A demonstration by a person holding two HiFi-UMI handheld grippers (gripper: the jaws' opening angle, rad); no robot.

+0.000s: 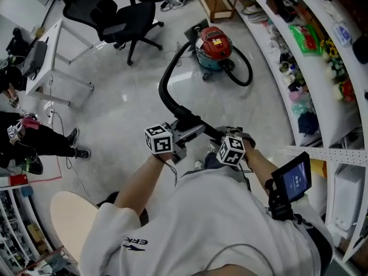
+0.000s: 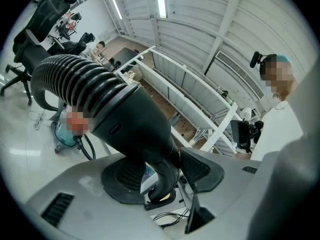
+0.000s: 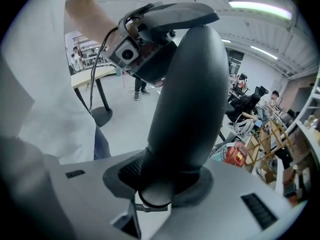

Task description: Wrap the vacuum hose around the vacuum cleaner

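The red and teal vacuum cleaner [image 1: 214, 49] stands on the floor ahead of me. Its black hose [image 1: 165, 85] arcs from it to the left and back toward me, ending in a smooth black handle [image 1: 192, 121]. My left gripper [image 1: 187, 134] is shut on that handle just below the ribbed hose [image 2: 75, 79]; the pads [image 2: 197, 166] press on both sides. My right gripper [image 1: 230, 135] is shut on the handle's other end [image 3: 190, 99], its tip sitting between the jaws. The vacuum cleaner [image 3: 234, 154] shows small beyond it.
A black office chair [image 1: 115, 16] and a white desk [image 1: 52, 56] stand at the far left. A curved white shelf [image 1: 322, 85] full of goods runs along the right. A person [image 1: 23, 140] stands at the left edge. A round wooden table [image 1: 69, 217] is near my left.
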